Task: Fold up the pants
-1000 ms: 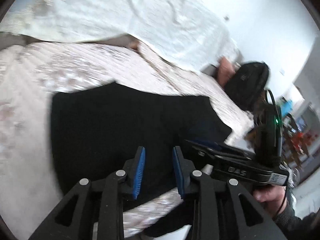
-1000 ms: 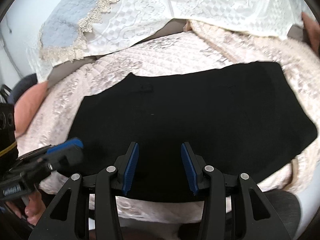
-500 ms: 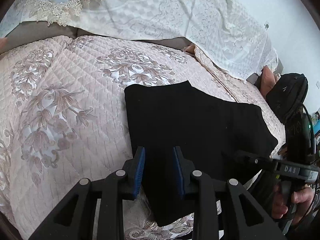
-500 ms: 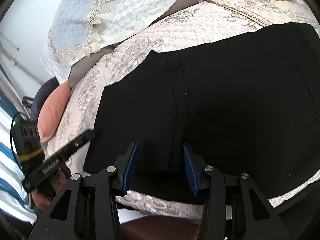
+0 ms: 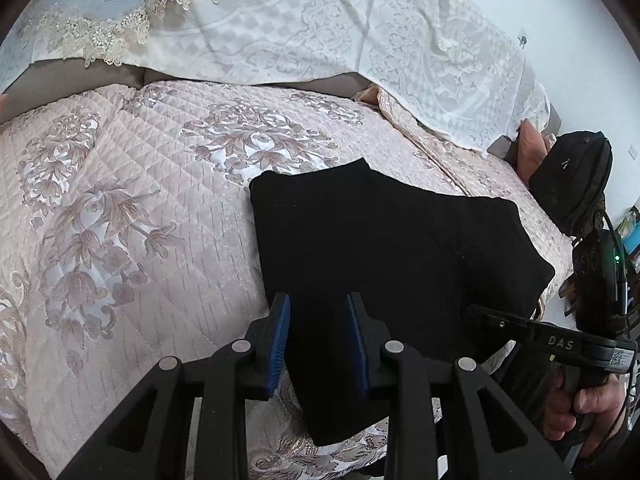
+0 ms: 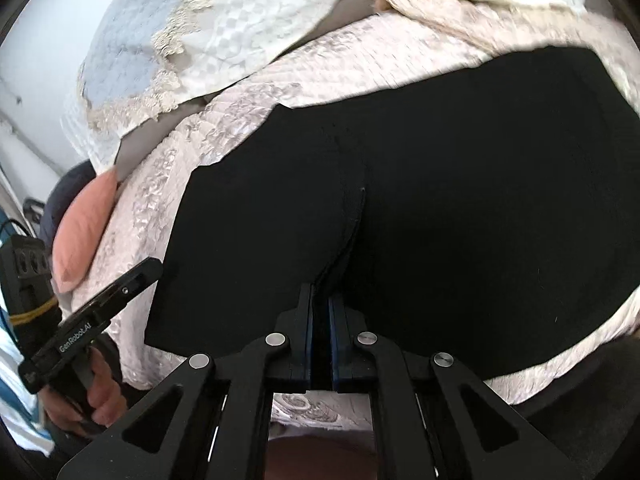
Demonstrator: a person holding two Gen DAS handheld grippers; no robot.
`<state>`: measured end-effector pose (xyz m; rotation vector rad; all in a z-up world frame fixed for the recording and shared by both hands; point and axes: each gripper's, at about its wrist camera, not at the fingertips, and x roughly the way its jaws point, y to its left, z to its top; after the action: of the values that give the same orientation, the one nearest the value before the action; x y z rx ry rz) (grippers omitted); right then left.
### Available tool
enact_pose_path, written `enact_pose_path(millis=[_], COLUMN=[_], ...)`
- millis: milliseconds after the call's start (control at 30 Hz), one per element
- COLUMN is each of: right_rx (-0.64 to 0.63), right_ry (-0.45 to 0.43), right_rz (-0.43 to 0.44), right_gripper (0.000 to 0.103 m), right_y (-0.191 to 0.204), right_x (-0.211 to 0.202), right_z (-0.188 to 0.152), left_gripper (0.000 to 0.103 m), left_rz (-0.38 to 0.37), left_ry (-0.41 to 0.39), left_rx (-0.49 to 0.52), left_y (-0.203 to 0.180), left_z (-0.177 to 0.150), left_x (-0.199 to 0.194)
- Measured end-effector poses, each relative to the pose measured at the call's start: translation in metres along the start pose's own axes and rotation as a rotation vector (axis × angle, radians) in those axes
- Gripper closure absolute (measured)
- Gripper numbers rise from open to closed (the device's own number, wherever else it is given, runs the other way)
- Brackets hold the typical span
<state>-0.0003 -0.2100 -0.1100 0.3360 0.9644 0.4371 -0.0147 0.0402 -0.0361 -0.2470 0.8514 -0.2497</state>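
Nearest the right wrist camera, the right gripper [image 6: 319,320] is clamped on a fold of the one pair of black pants [image 6: 440,200], at their near edge. Beside it, the left gripper [image 5: 316,336] hovers part open over the pants, holding nothing. Beyond, the pants lie flat on one pink quilted bedspread [image 5: 120,200], with one white lace cover [image 5: 320,28] farthest.
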Motion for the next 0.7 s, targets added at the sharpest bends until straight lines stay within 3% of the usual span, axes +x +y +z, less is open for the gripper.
enact_pose_path(millis=[200,333,433,600,700], right_rx=[-0.032,-0.061,-0.078,-0.077,-0.074], right_ry=[0.007,-0.089,-0.12,-0.005,-0.034], right_rz=[-0.002,-0.077,-0.037,-0.058,-0.046], right_gripper=[0.088,0.085,0.085,0.087,0.086], right_y=[0.003,0.005,0.01,0.007,0.005], right_x=[-0.004,-0.025,-0.031,0.001,-0.005], right_z=[0.002,0.008,0.009,0.005,0.006], left_gripper=[0.072,0.072,0.072,0.072,0.072], left_rz=[0.009,-0.007,-0.017,0.005,0.018], left_ry=[-0.014,-0.025,-0.01,0.046,0.038], left_rx=[0.016,0.034,0.057,0.042,0.059], left_y=[-0.003,-0.01,-0.018,-0.016,-0.02], left_z=[0.012,0.02,0.017,0.002,0.002], left_x=[0.003,0.006,0.013,0.029,0.023])
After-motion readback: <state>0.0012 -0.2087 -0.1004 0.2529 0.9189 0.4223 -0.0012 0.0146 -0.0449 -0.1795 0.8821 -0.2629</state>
